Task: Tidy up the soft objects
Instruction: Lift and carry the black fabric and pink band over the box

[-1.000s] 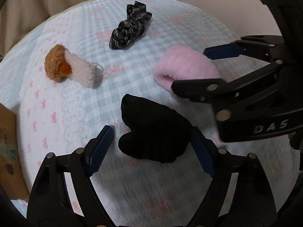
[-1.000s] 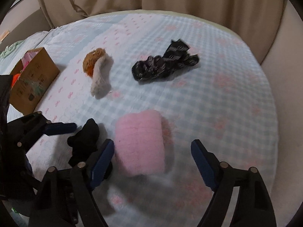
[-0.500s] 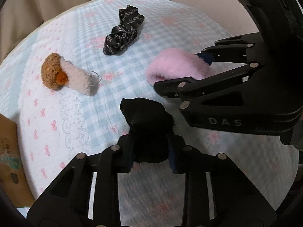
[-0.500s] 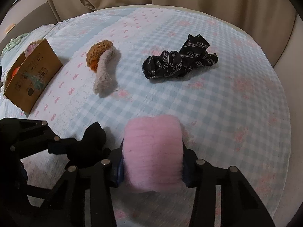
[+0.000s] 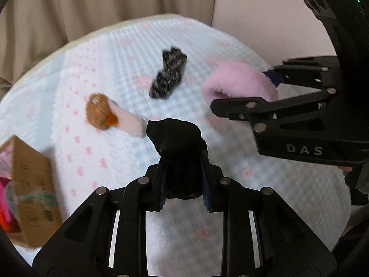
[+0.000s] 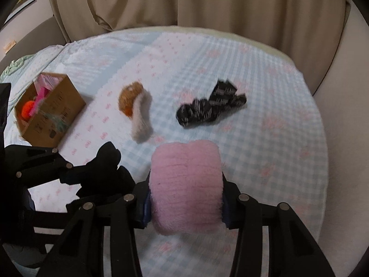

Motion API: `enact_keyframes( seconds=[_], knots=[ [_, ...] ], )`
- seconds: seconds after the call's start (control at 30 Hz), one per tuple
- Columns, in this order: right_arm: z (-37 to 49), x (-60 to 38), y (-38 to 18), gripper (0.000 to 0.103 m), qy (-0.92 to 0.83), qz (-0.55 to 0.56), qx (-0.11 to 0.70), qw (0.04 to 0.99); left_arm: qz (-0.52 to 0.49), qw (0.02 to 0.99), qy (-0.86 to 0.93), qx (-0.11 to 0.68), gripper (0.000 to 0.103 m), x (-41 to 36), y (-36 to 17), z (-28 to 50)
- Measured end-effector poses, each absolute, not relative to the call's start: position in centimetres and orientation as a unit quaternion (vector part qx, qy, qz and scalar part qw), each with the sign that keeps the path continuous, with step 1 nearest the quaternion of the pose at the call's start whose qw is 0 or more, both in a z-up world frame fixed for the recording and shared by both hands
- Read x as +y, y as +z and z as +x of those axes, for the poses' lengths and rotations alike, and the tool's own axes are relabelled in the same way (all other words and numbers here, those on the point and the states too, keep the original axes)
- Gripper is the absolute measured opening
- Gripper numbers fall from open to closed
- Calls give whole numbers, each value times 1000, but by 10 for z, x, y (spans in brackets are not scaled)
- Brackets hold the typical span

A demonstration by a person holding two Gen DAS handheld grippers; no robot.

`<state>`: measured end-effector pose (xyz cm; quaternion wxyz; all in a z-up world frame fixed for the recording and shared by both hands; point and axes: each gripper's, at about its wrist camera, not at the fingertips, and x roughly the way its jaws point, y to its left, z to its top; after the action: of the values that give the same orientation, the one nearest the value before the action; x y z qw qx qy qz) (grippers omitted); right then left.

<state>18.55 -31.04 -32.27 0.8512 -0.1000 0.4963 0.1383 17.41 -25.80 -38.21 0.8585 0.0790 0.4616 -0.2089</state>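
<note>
A black sock [image 5: 176,138] is clamped between the fingers of the left gripper [image 5: 183,180], which are drawn nearly together on it. Its long axis runs along the fingers, and its bunched free end sticks out beyond the fingertips, clear of the bed [image 5: 288,196] below. The left gripper is pitched steeply downward.

A pink sock [image 6: 186,189] is pinched between the fingers of the right gripper [image 6: 185,198], closed in on its two sides with a fair gap left by its bulk. It is a thick fluffy roll whose long axis also lies along the fingers, the far end projecting past the tips; it is likewise held above the bed. The right gripper is also tilted steeply down and is seen just beside the left one, to its right.

Ahead of the left fingers and to their left, a cream sock with a brown fuzzy end [image 5: 110,115] lies on the bed, its long axis slanting, the brown end farther left. Farther ahead, between the lines of the two grippers, a patterned black sock [image 5: 168,78] lies on the bed, slanting away to the right. These two are well apart from each other.

Left of the left fingers an open cardboard box [image 6: 57,113] stands on the bed, with pink and orange things inside. A beige curtain [image 6: 184,2] hangs beyond the bed.
</note>
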Motion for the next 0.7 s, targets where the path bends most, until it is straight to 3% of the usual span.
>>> enact_keyframes(
  seconds=[0.4,0.7],
  knots=[
    [140,-280,-195,42,115,-101,455,877,34,888,-162,428,21,-205,-238,145],
    [116,-223,-113,42,133,-84,435,886,-17,902,-85,422,21,-127,-162,125]
  ],
)
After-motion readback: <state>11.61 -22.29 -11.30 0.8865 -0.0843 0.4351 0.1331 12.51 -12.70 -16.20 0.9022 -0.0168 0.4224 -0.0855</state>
